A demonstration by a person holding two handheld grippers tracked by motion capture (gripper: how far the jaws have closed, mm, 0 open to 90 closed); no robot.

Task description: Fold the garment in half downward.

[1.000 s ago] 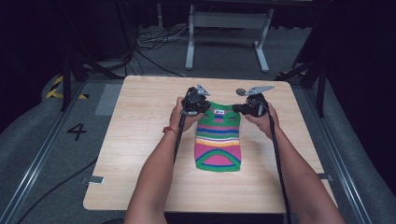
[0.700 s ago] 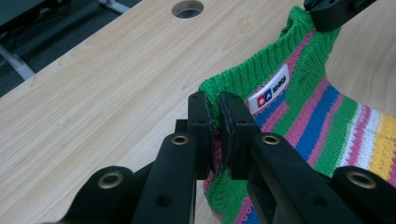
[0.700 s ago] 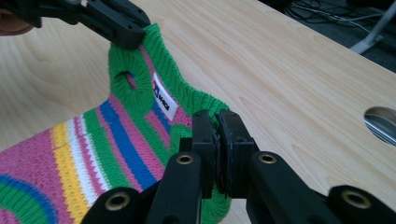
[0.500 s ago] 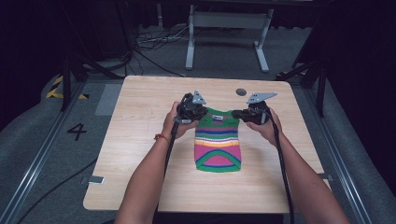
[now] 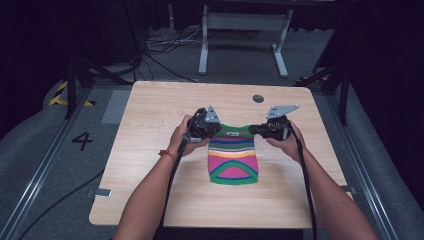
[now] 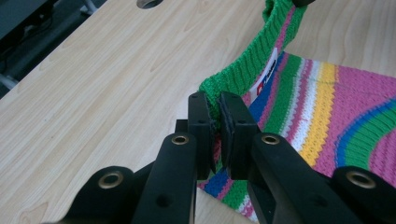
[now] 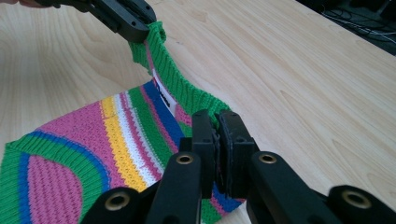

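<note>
**Inspector A:** Since the earlier frame, both hands have drawn the knitted garment (image 5: 233, 155) toward six o'clock on the table (image 5: 150, 200); its top edge now sits nearer the person.

**Inspector B:** Grips, left to right?

**Inspector A:** Left gripper (image 6: 215, 119) is clenched on the green ribbed collar at its corner. Right gripper (image 7: 216, 128) is likewise clamped on the opposite collar corner, with the band slack between them.

**Inspector B:** Step in hand?

**Inspector A:** I judge a fold or reposition: the top edge is lifted, the lower part lies flat at table centre. The next move calls for both hands to travel evenly, keeping the collar taut.

**Inspector B:** Condition?

**Inspector A:** Small, striped pink, yellow, white, blue and green; white label inside the neck.
</note>
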